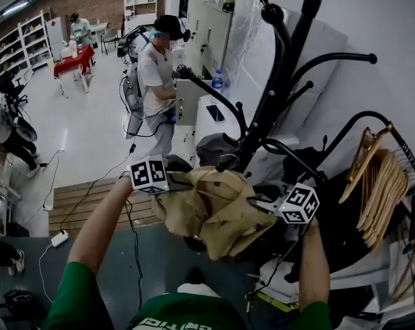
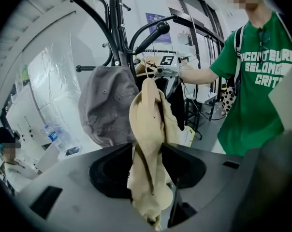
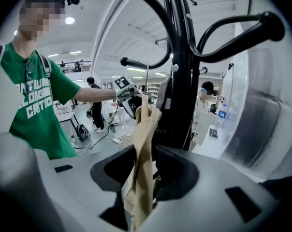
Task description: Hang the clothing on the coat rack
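Left gripper (image 2: 147,161) and right gripper (image 3: 145,170): each pair of jaws pinches a bunched fold of the tan garment (image 1: 218,212). The garment hangs slung between them, just in front of and below a lower arm of the coat rack (image 1: 273,95). The cloth looks light, soft and limp, sagging wherever it is unsupported. The best hold is probably two points near the collar or shoulders, kept apart so an opening can pass over an arm's knob. A grey cap (image 2: 105,108) occupies one arm of the rack. Wooden hangers (image 1: 383,184) hang farther right.
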Demonstrator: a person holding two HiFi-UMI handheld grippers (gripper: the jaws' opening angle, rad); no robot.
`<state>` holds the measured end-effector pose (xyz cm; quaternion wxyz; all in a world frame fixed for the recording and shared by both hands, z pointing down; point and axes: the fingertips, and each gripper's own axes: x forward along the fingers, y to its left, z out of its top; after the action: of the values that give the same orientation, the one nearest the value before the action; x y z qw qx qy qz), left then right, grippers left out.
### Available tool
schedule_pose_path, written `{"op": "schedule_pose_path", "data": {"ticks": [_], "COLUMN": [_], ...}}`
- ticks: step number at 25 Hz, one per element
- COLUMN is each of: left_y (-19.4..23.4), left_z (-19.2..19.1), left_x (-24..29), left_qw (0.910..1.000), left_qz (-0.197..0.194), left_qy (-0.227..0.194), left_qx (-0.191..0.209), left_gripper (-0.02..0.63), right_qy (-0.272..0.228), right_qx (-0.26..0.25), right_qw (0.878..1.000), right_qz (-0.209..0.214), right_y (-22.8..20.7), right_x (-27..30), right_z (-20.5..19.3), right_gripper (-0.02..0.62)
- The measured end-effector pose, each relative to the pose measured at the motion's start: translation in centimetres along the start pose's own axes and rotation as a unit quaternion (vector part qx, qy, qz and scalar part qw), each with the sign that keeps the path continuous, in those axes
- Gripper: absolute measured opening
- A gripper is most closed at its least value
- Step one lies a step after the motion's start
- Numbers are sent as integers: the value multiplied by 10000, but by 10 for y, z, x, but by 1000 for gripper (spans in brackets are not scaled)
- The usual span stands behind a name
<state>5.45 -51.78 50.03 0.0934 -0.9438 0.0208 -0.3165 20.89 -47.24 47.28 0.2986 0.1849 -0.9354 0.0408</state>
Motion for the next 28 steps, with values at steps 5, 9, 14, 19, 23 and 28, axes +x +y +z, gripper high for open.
{"op": "schedule_pose_path", "data": {"ticks": [5,9,14,19,23,28], "left_y": [1,-27,-78,-130,-171,-218], "left_z": [15,20,14,-3,-15,-18], "left_x": [-39,-60,-74,-93,-103,-107], "left_qw": [9974,9933,9869,9747,9664,9557], "left_qz": [595,874,1158,1599,1811,1787], "left_qy": [-400,-746,-1027,-1241,-1376,-1752], "left_qx": [-86,-152,-466,-950,-1197,-1547], "left_gripper": [170,166,41,5,5,4], "right_qy": [-269,-550,-861,-1222,-1455,-1659], "right_qx": [147,334,659,1060,1371,1632], "right_qw": [9983,9954,9882,9756,9649,9540], "right_qz": [-492,-712,-1082,-1486,-1703,-1891], "right_y": [6,34,85,147,194,244], "right_x": [-35,-39,-31,-22,-11,2], "right_z": [11,15,12,10,9,7], "right_gripper": [138,136,55,8,8,8]}}
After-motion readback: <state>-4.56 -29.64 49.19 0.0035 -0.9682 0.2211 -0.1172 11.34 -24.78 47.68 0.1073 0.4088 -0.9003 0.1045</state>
